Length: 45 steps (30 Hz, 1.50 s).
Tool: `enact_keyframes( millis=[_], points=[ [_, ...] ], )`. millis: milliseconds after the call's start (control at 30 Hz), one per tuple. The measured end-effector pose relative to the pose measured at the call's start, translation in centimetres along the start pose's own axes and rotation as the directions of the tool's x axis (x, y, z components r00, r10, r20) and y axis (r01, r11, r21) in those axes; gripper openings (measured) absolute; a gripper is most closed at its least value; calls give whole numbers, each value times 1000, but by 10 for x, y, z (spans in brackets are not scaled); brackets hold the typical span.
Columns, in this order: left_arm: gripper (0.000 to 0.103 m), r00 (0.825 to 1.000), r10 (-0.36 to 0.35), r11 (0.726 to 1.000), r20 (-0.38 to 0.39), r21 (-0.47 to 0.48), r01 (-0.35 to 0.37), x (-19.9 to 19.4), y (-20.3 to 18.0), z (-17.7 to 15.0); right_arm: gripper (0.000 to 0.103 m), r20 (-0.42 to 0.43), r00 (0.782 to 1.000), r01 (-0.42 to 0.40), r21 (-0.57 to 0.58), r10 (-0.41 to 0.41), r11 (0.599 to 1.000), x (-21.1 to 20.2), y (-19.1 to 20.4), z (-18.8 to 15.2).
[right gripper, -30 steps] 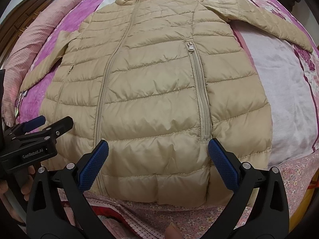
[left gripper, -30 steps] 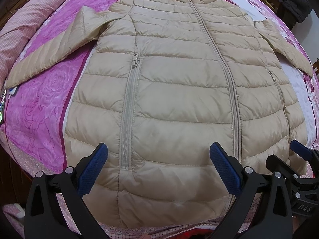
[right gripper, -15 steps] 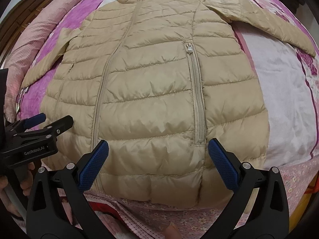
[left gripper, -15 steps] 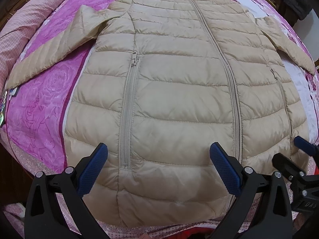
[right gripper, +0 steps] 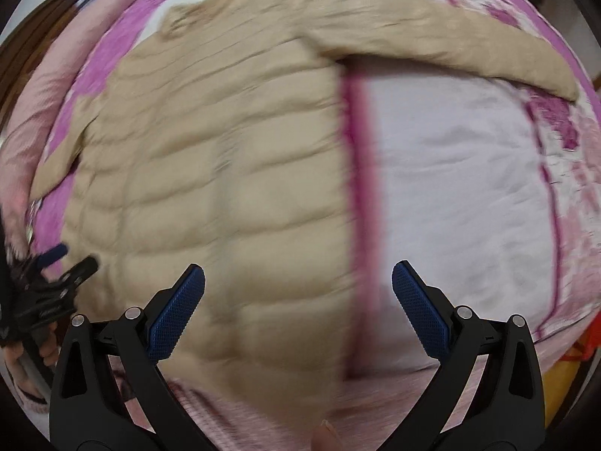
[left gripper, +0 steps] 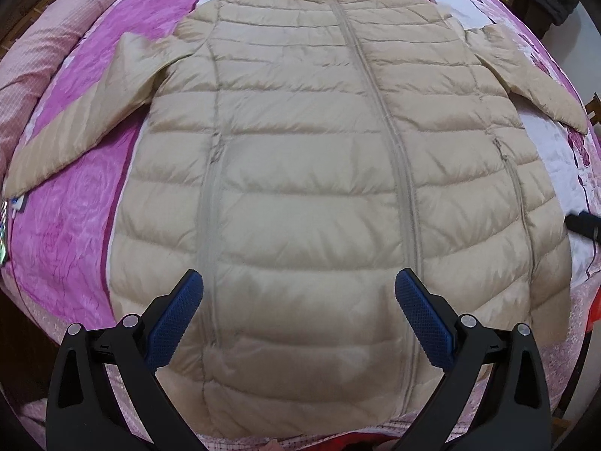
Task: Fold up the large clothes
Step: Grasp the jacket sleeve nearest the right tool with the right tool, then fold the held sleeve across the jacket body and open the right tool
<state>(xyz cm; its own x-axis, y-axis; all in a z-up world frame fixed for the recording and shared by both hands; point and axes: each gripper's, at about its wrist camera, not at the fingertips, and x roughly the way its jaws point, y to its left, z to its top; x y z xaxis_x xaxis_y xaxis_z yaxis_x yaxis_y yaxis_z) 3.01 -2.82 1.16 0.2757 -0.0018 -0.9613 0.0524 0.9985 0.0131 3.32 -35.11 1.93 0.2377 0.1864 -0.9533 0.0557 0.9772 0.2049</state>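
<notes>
While the jacket [left gripper: 300,188] lies flat and zipped on the bed [left gripper: 75,225], collar away and hem toward me, my left gripper [left gripper: 296,312] and right gripper [right gripper: 296,308] hover wide open and empty, the right nearer its outstretched sleeve [right gripper: 450,45].

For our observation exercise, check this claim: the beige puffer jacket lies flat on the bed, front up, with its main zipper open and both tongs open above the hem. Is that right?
One detail is wrong. In the left wrist view the main zipper is closed right up to the collar. The rest stands: the beige puffer jacket lies flat, front up, on the bed, with the left tongs and right tongs open.
</notes>
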Motion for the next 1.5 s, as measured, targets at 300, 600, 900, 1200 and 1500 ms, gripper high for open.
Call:
enact_keyframes(
  millis=[300,600,900,1200,1500],
  points=[
    [97,999,12,1000,-31,24,-12,15,-22,24,100,19,997,64,252,-71,966,-6,-129,92],
    [98,995,41,998,-90,59,-35,42,-35,34,100,26,1000,-8,493,-6,870,14,-228,170],
    [98,993,50,996,-103,77,-42,56,-41,35,88,41,996,47,545,-83,837,33,-255,201],
    [98,997,16,998,-80,57,-11,65,-38,30,10,123,989,19,446,-82,895,14,-222,186],
    [98,999,-5,999,-39,42,7,44,-27,6,8,304,947,29,239,-103,970,-56,-142,165]
  ],
)
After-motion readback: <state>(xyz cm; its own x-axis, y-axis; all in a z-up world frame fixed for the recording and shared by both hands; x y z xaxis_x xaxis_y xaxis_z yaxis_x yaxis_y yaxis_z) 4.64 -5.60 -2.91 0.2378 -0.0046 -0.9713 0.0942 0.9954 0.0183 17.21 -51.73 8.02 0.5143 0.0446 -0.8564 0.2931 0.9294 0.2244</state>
